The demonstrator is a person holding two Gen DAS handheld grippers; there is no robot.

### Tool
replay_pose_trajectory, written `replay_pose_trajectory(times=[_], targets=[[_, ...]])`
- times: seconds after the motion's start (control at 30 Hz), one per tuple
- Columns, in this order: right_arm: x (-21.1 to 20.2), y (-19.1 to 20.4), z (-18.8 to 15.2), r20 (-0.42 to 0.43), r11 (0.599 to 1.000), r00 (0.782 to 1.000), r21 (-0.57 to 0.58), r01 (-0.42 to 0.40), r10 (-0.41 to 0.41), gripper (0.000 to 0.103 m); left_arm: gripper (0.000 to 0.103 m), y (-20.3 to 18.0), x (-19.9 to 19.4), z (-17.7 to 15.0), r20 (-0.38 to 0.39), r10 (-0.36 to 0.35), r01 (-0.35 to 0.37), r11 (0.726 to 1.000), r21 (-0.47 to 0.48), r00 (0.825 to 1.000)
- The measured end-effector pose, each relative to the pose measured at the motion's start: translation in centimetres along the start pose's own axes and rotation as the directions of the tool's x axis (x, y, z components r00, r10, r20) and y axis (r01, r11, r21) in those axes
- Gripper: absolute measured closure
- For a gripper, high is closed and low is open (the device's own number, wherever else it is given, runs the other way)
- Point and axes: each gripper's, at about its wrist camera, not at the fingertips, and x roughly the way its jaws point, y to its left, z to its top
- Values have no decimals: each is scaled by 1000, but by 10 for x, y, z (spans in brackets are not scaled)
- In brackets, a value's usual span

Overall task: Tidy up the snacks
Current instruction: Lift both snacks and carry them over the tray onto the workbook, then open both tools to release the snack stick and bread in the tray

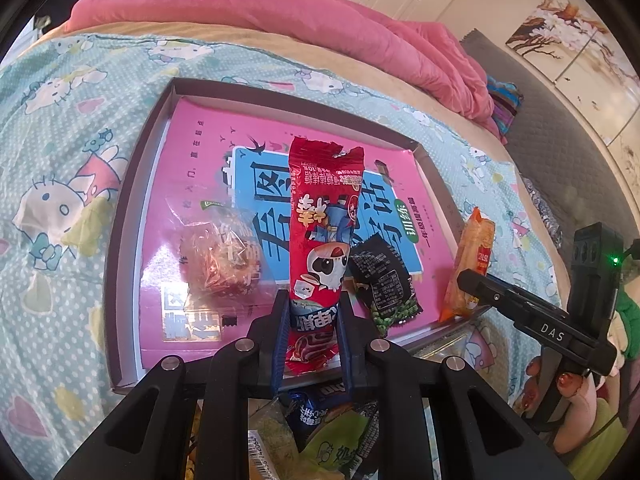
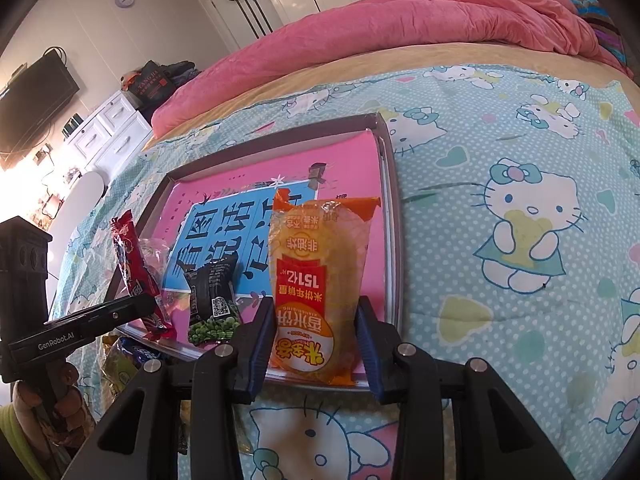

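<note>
In the shallow tray [image 1: 132, 184] on the bed [image 1: 60, 128], a clear-wrapped round cake [image 1: 220, 260] lies at about 9 o'clock from the left tool [image 1: 314, 320]. This tool is closed on the lower end of a red snack packet [image 1: 324, 224], which stands upright over the pink book [image 1: 200, 140]. A black pea packet [image 1: 380, 280] lies just beside it at 3 o'clock. Further at 3 o'clock, the right tool [image 2: 316, 340] grips an orange rice cracker packet [image 2: 320, 272] by its lower part, over the tray's right edge.

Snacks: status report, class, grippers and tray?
Left gripper shut on red packet. Right gripper shut on orange packet. Both over tray. Black packet between.
</note>
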Motion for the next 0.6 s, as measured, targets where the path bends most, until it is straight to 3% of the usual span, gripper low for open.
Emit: replay_pose_trajectory(times=[0.43, 0.5, 0.6], targets=[[-3, 3, 1, 8, 1000, 1000, -9, 7, -7, 58, 76, 0, -4, 0, 2, -1, 1, 1000, -1, 1000], [-5, 2, 2, 18, 1000, 1000, -8, 20, -19, 47, 71, 0, -6, 1, 8, 2, -2, 1000, 0, 1000], [-9, -2, 3, 31, 1000, 1000, 16, 2, -2, 47, 69, 1, -8, 1, 14, -2, 2, 1000, -1, 1000]])
